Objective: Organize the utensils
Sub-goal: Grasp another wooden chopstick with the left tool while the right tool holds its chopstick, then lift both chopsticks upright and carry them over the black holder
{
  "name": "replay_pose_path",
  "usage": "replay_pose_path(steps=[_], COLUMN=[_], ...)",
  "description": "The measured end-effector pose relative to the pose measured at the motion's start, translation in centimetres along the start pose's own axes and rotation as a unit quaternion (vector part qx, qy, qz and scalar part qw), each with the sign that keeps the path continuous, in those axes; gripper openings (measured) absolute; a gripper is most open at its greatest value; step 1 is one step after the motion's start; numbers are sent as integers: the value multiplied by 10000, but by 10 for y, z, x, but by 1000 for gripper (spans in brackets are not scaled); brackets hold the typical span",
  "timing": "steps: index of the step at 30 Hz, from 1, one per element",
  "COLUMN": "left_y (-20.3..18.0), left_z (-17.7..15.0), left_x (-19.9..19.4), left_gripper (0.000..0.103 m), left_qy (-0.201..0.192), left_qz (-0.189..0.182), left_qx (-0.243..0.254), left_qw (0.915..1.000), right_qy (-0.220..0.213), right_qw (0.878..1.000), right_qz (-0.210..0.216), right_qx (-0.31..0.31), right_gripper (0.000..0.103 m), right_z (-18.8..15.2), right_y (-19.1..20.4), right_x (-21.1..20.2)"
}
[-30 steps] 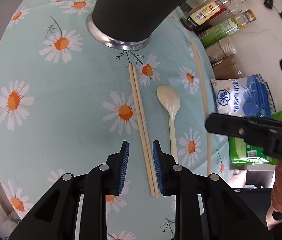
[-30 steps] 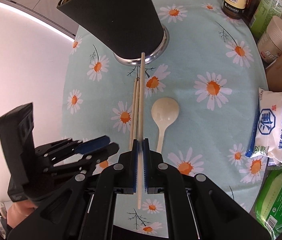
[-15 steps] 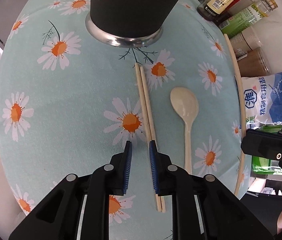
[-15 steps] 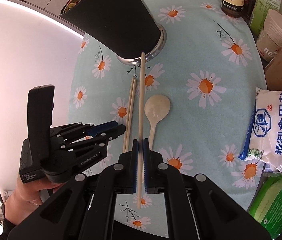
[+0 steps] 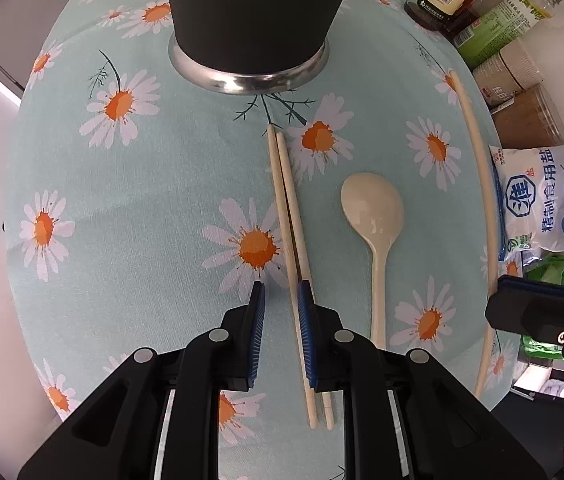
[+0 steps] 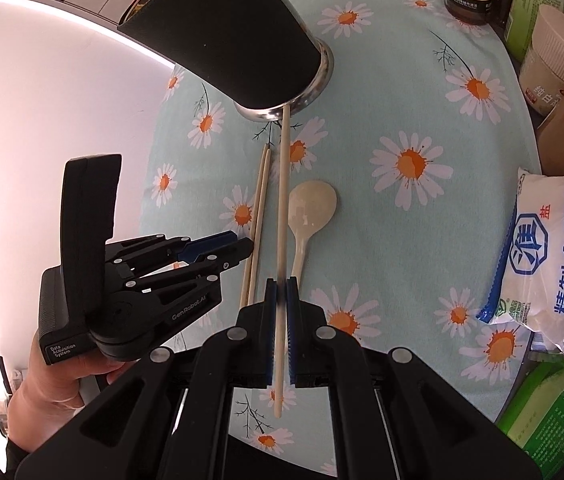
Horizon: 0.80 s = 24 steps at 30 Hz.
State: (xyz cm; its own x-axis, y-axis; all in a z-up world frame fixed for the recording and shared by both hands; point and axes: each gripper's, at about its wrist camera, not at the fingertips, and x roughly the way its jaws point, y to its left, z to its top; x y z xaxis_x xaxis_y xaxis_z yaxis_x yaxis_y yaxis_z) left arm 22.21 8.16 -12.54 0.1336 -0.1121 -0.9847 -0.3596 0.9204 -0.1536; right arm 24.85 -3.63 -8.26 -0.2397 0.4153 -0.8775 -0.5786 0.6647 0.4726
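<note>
Black left gripper has slid over the chopstick pair on the counter, fingers narrowing but not yet pinching. Spoon lies beside. Right gripper pinches one chopstick, bound for the holder.

The left tool hangs over a counter covered in pale blue daisy-print cloth. Its blue-padded jaws have just been closing and stand slightly apart, with a pair of pale wooden chopsticks lying on the cloth between them, beside the right pad. A cream plastic spoon lies just right. A black cup with a steel base stands beyond.
</note>
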Motion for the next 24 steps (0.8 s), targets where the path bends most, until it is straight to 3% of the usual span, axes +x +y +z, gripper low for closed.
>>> replay_pose_path(steps=[11, 17, 24], left_y=[-5, 14, 38], left_z=[8, 8, -5], left_x=[2, 0, -13], left_gripper=[5, 4, 4], left_qy=[79, 47, -147], left_qz=[174, -230, -548], left_qx=[-148, -428, -367], left_qw=[9997, 9988, 9977], right_qy=[85, 43, 14], right_qw=[9999, 9999, 9998], right_qz=[148, 67, -52], right_qx=[22, 71, 170], right_gripper=[6, 6, 6], right_z=[5, 6, 7], right_y=[-6, -2, 11], right_x=[4, 6, 16])
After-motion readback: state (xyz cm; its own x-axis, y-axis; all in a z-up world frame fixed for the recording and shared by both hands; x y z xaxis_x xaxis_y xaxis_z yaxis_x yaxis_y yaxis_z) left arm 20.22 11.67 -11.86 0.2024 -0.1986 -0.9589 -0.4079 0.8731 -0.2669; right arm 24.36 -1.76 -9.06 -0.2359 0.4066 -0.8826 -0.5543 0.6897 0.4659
